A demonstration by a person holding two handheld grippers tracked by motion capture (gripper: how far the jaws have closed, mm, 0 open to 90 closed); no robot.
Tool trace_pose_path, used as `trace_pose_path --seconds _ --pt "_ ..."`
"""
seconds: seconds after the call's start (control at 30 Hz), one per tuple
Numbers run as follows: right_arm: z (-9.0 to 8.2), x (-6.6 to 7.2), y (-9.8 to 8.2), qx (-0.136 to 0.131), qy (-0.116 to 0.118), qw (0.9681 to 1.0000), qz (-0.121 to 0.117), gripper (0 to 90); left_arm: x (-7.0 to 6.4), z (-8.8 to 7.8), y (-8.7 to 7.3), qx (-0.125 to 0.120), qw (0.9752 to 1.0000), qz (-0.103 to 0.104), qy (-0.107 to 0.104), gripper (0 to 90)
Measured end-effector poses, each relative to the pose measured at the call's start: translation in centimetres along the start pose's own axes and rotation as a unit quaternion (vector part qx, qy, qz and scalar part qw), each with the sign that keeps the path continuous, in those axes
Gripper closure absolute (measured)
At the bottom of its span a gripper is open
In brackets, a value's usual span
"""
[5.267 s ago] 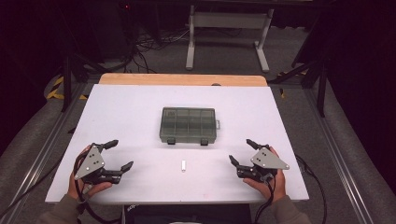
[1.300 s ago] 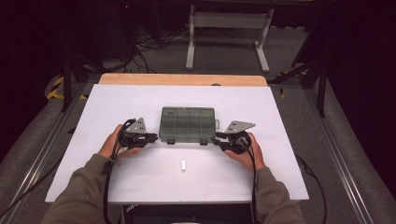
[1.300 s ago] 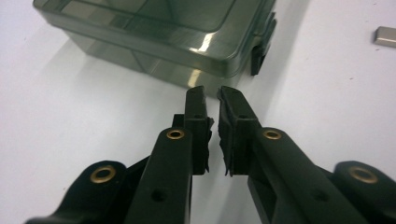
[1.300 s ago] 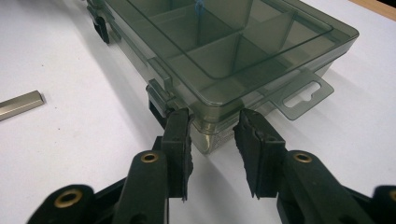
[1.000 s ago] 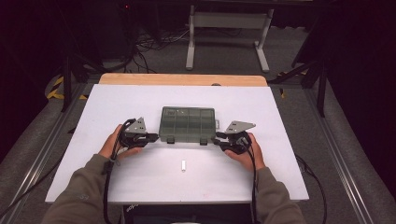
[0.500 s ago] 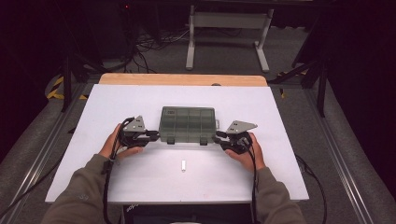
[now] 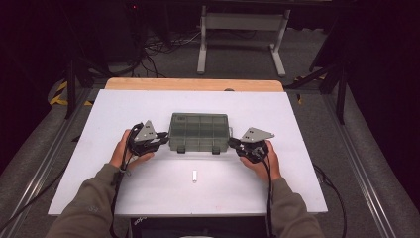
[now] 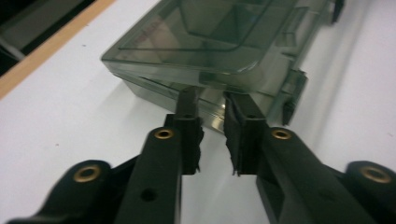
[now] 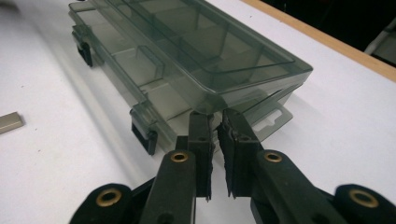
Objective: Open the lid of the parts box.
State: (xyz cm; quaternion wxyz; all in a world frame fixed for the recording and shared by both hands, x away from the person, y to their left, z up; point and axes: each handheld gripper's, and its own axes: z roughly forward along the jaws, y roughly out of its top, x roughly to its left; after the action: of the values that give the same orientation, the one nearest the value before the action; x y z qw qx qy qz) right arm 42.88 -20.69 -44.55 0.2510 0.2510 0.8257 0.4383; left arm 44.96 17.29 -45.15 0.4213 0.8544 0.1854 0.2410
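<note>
A smoky clear compartment box [image 7: 199, 131] lies lid-down-shut in the middle of the white table [image 7: 297, 163]. My left gripper [image 7: 164, 141] is at its left end. In the left gripper view the box [image 8: 205, 42] fills the top and the left gripper [image 8: 210, 100] has its tips against the end wall. Its jaws have just been opening to a narrow gap with nothing between them. My right gripper [image 7: 233, 144] is at the right end. In the right gripper view the right gripper [image 9: 215, 116] meets the box [image 9: 187, 51] under the lid's corner. Its jaws have just been closing to a thin slit, with nothing seen between them.
A small white piece [image 7: 194, 175] lies on the table in front of the box, and it also appears at the left edge as the white piece [image 9: 9, 122]. Two dark latches [image 7: 181, 148] sit on the box's near side. A wooden strip [image 7: 193, 84] borders the far edge.
Both hands have come from the table's front corners, jaws wide, up to the two ends of the box. Over the last second nothing visibly moved in the high view.
</note>
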Motion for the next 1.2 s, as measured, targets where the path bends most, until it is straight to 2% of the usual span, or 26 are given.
trace_pose_path --seconds 0.03,0.07,0.1,0.2,0.23,0.3,0.43,0.53,0.77,0.9,1.0,1.07,1.2 --pt "0.0 0.0 0.0 -0.004 -0.003 1.0 0.001 81.8 0.0 0.1 0.1 -0.003 0.9999 0.002 0.01 75.5" --pt "0.0 0.0 0.1 -0.006 -0.008 1.0 0.0 81.0 0.0 0.1 0.1 -0.003 0.9999 0.002 0.01 74.7" --pt "0.1 0.0 0.3 -0.008 -0.014 0.9999 -0.005 79.3 -0.1 0.2 0.1 -0.007 0.9997 0.001 0.023 72.2" --pt "0.2 0.1 0.4 -0.007 -0.019 0.9997 -0.011 75.7 0.0 0.4 0.4 -0.016 0.9993 0.002 0.034 70.8" --pt "0.4 0.2 0.8 -0.007 -0.038 0.9989 -0.027 72.8 0.0 0.5 0.5 -0.017 0.9992 0.004 0.037 68.9" --pt "0.4 0.1 1.1 -0.012 -0.052 0.998 -0.032 67.3 0.2 0.5 0.7 -0.021 0.9984 0.01 0.052 66.7" --pt "0.6 -0.3 1.5 -0.013 -0.086 0.9953 -0.042 60.0 0.5 0.9 0.9 -0.019 0.9976 0.015 0.064 62.2" --pt "0.9 -0.6 1.9 -0.014 -0.101 0.9936 -0.048 56.6 0.7 1.1 1.2 -0.021 0.9967 0.017 0.077 59.0" --pt "0.9 -1.3 2.8 -0.037 -0.109 0.9916 -0.059 59.8 1.5 1.5 2.7 -0.035 0.9958 0.023 0.081 57.0" --pt "0.7 -1.5 3.5 -0.044 -0.108 0.9905 -0.073 67.1 1.7 1.4 3.4 -0.052 0.9956 0.024 0.074 65.7" --pt "0.6 -1.6 4.0 -0.056 -0.101 0.9909 -0.069 71.7 2.0 1.3 3.8 -0.063 0.9952 0.022 0.072 67.8" --pt "0.6 -1.6 4.4 -0.059 -0.1 0.9904 -0.075 75.5 2.1 1.2 3.9 -0.064 0.9952 0.027 0.068 69.0" --pt "0.7 -1.7 4.9 -0.063 -0.106 0.9896 -0.074 77.2 2.1 1.0 4.1 -0.065 0.995 0.032 0.068 71.0"
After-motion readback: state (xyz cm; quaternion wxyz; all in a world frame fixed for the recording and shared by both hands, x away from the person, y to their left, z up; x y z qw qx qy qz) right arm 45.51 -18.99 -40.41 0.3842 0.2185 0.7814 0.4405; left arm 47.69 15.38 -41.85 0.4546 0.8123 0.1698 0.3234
